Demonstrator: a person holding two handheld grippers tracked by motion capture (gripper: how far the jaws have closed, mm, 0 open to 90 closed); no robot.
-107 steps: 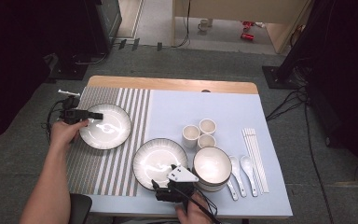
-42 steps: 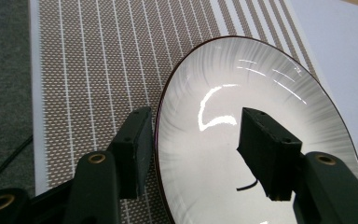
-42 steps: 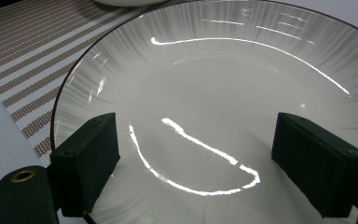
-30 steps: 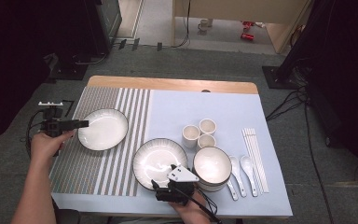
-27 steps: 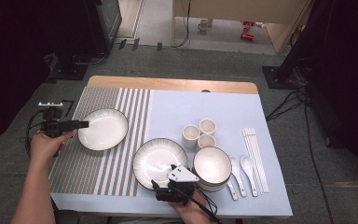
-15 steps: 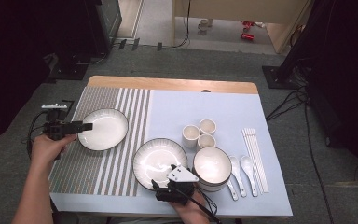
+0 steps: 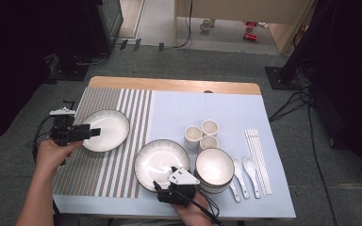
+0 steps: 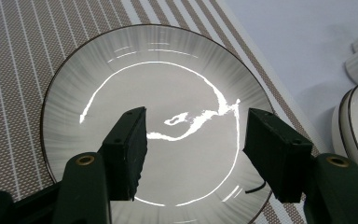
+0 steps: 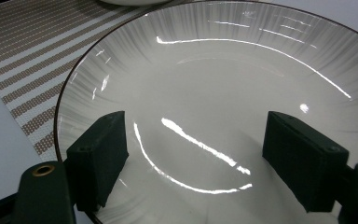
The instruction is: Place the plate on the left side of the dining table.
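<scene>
Left gripper [image 7: 93, 132] released, pulled back off the white round ceramic plate [image 7: 104, 130] now resting on the striped mat [image 7: 99, 169], while right gripper [image 7: 162, 187], jaws just narrowing, seemingly not yet clenched on the second white plate [image 7: 160, 160].

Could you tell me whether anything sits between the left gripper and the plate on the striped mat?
Nothing visible does: the left gripper hovers open directly over the plate, with only bare plate surface between its jaws.
</scene>
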